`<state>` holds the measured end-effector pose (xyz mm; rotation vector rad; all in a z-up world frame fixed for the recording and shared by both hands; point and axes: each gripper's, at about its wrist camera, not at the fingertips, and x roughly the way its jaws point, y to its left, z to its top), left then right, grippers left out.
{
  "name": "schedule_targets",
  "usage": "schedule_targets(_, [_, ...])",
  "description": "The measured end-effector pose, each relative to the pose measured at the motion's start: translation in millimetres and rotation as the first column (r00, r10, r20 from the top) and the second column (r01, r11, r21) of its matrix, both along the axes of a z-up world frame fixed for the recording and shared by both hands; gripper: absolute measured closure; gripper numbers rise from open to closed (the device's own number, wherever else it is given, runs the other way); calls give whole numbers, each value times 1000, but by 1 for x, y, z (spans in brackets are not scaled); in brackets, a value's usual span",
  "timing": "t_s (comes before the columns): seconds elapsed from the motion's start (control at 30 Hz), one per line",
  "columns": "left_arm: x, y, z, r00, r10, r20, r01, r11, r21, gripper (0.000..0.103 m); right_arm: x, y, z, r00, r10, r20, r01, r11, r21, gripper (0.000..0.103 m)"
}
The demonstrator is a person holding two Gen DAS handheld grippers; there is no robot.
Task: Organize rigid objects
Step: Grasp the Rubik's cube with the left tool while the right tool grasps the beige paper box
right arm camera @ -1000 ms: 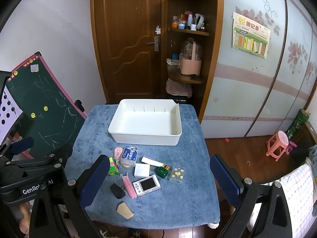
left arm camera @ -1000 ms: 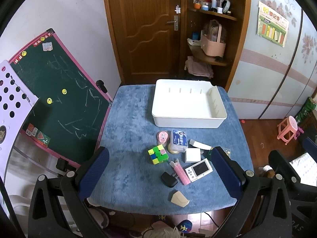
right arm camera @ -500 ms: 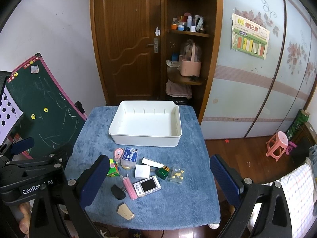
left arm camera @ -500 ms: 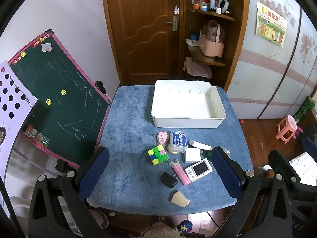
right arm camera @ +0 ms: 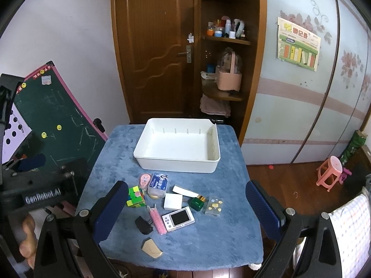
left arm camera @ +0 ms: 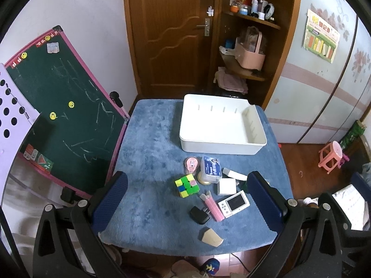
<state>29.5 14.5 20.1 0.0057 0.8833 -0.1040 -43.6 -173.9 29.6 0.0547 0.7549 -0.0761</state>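
Small rigid objects are seen clustered on the blue table cover, just in front of the empty white bin: a puzzle cube, a handheld game console, a pink tube, a black plug, a white box and a tan wedge. The left gripper and the right gripper are held above the cluster, jaws spread wide and grasping nothing. A green bottle lies right of the white box.

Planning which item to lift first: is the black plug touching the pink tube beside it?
Touching. In the right wrist view the black plug's prongs run against the pink tube, no blue cloth between.
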Motion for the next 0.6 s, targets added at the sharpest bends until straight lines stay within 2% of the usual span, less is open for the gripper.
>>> schedule_targets(0.2, [26,23,-1,1000,-4,10,3,1000,18,1,9,5,-6,999,39,9,-39,999,-9,2])
schedule_targets(0.3, [41,32,-12,999,-42,-21,42,999,12,1,15,11,-18,997,75,7,-75,997,-25,2])
schedule_targets(0.47, [64,36,-55,989,-73,-128,76,997,16,1,22,26,-51,987,161,-26,-162,985,-59,2])
schedule_targets(0.6, [83,32,-98,969,-88,-232,89,996,-3,1,23,48,-102,959,269,-87,-276,958,-82,2])
